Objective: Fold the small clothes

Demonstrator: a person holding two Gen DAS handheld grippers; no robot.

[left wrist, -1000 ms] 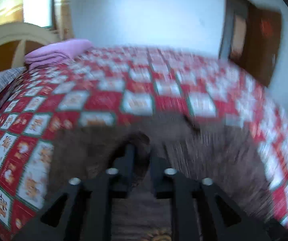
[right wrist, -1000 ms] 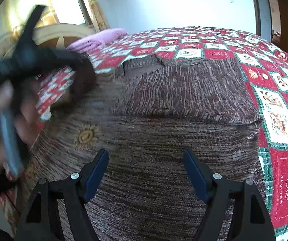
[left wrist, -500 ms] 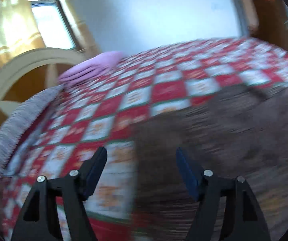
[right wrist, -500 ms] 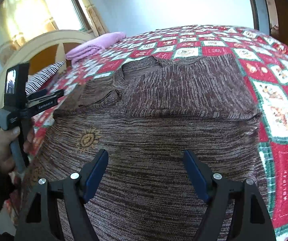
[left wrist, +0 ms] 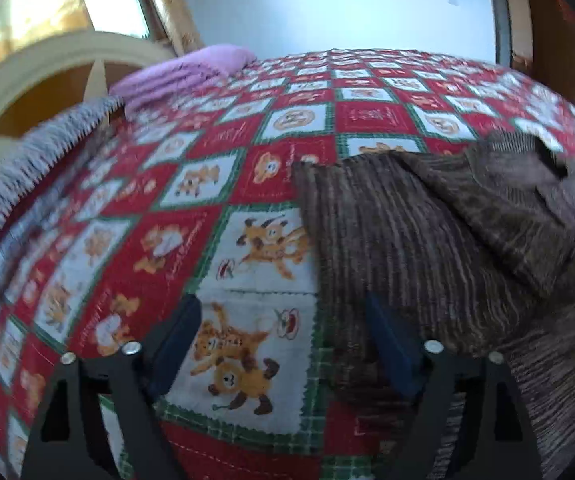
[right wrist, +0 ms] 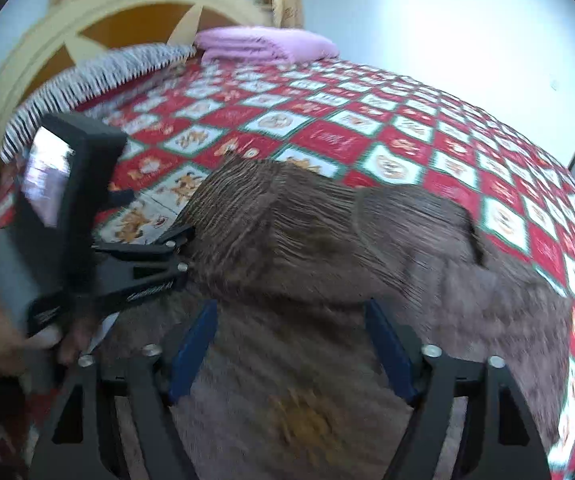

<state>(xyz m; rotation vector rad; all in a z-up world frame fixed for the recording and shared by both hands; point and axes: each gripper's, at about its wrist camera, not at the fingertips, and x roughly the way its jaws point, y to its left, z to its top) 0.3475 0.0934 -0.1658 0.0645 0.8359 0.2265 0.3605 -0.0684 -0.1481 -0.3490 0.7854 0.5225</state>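
A brown knitted sweater (right wrist: 327,248) lies on the red patterned bedspread (right wrist: 327,120), with a sleeve folded across its body. In the left wrist view the sweater (left wrist: 427,240) fills the right half. My left gripper (left wrist: 283,336) is open and empty, over the sweater's left edge and the bedspread (left wrist: 247,140). It also shows in the right wrist view (right wrist: 185,248) at the sweater's left edge. My right gripper (right wrist: 291,340) is open and empty, low over the sweater's lower part near a yellow sun motif (right wrist: 299,416).
A folded purple blanket (right wrist: 263,44) and a striped pillow (right wrist: 99,72) lie at the bed's head by the cream headboard (right wrist: 87,12). A white wall and a dark door (left wrist: 547,40) stand beyond the bed.
The left gripper opened, let go of the sleeve it carried, and drew back left to the sweater's edge. The right gripper swung its view leftward, staying open.
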